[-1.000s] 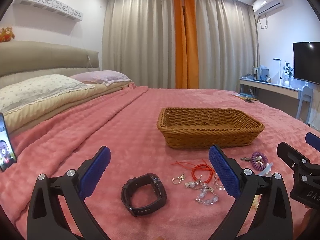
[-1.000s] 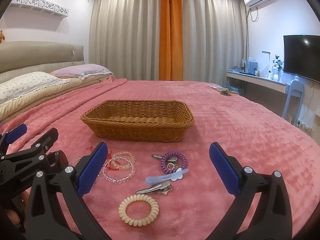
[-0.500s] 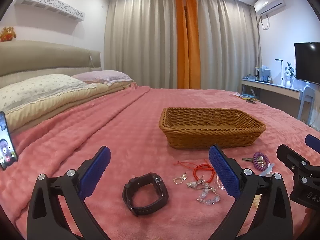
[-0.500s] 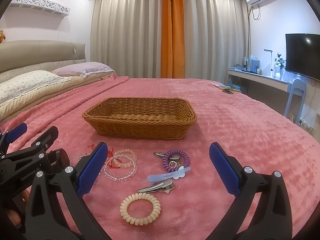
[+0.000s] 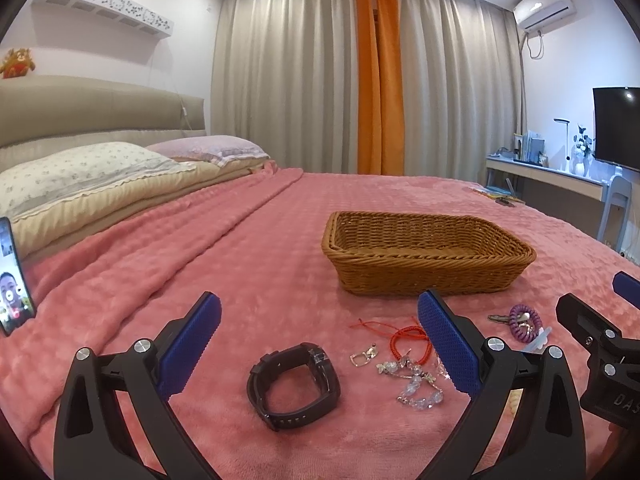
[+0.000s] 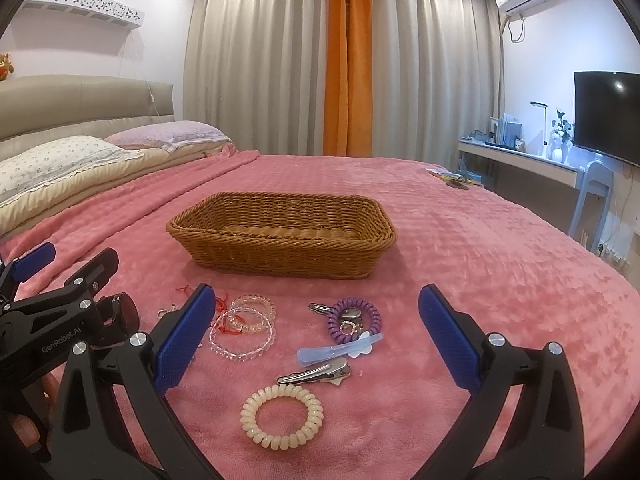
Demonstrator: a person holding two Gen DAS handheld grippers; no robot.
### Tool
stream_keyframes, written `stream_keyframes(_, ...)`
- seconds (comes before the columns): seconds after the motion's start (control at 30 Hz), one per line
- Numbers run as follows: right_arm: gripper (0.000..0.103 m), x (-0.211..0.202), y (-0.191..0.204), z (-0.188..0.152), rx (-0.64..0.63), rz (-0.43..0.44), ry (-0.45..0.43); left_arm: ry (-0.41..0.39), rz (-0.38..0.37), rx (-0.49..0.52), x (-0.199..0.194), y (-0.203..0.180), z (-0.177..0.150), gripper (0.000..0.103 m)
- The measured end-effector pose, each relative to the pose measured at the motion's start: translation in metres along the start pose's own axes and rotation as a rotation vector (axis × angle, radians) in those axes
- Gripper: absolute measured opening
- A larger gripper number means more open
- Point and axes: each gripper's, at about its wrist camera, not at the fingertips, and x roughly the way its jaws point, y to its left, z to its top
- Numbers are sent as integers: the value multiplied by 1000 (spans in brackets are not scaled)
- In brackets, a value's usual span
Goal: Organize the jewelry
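Note:
A wicker basket stands empty on the pink bedspread. In front of it lie a black watch, a red cord bracelet, a crystal bead bracelet, a purple coil tie, a blue hair clip, a silver clip and a cream coil tie. My left gripper is open above the watch. My right gripper is open above the clips. Both are empty.
A phone stands propped at the left on the bed. Pillows and a headboard are at the far left. A desk, chair and TV stand beyond the bed's right edge. Small items lie far right on the bedspread.
Both grippers have shifted very slightly; the scene sits a little lower in both views. Nothing was taken hold of or moved.

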Motion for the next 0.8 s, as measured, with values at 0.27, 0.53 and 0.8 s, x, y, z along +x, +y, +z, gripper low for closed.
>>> stream_keyframes(0.27,97,0,2,0,-14,-2,2,8,9,3,2,0,-3,96)
stream_keyframes(0.53,97,-3,7,-2,-33,-24,-15,12,8,18,2,-1,-3,96)
stream_keyframes(0.8,97,-2,5,-2,-20,-21,-6,13,-4,17,3,-2,-4,96)
